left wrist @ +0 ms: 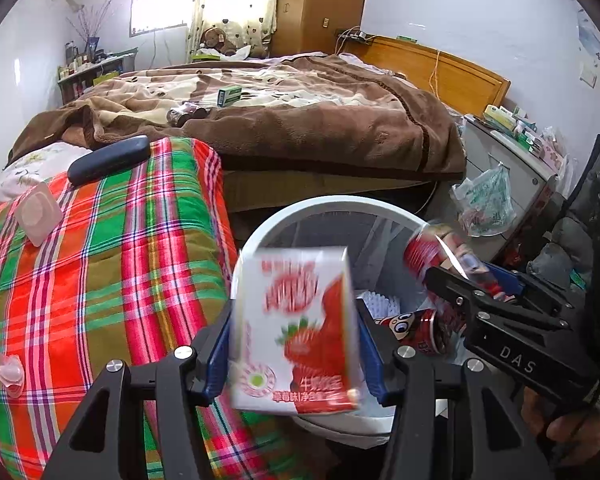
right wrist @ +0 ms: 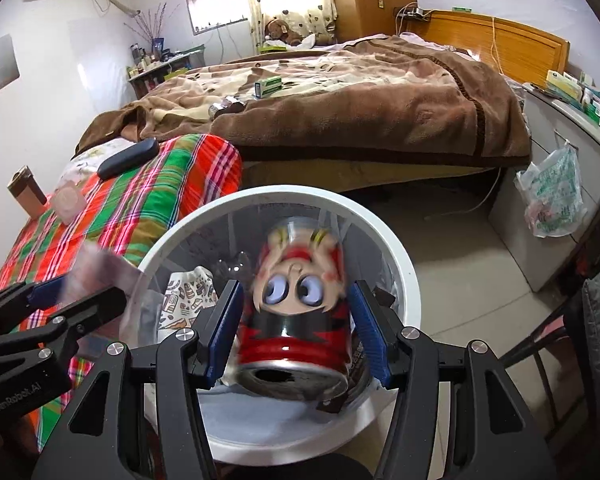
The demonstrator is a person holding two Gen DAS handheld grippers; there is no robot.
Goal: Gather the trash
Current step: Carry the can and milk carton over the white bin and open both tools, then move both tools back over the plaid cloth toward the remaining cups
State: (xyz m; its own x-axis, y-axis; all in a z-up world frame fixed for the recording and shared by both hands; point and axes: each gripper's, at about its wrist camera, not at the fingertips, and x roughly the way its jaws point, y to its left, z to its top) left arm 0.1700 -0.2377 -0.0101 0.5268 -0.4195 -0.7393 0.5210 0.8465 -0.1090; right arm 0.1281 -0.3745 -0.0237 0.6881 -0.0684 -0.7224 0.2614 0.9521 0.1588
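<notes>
A strawberry milk carton [left wrist: 296,332] sits tilted and smeared between the blue pads of my left gripper [left wrist: 296,308], with a thin gap on its right side. It hangs over the white bin [left wrist: 300,208]. My right gripper [right wrist: 295,286] is over the same bin [right wrist: 260,196]. A red cartoon-face can [right wrist: 296,312] lies between its pads, top end toward the camera, blurred, with a gap on its left. In the left wrist view that can [left wrist: 432,256] sticks out past the right gripper [left wrist: 468,276]. Another red can [left wrist: 416,328] and a patterned wrapper [right wrist: 184,292] lie inside the bin.
A plaid-covered surface [left wrist: 100,260] left of the bin holds a dark glasses case [left wrist: 108,158], a clear plastic piece [left wrist: 38,212] and a brown carton [right wrist: 26,192]. Behind is a bed with a brown blanket [left wrist: 320,128] and a green box [left wrist: 229,96]. A plastic bag [right wrist: 552,196] hangs on the right cabinet.
</notes>
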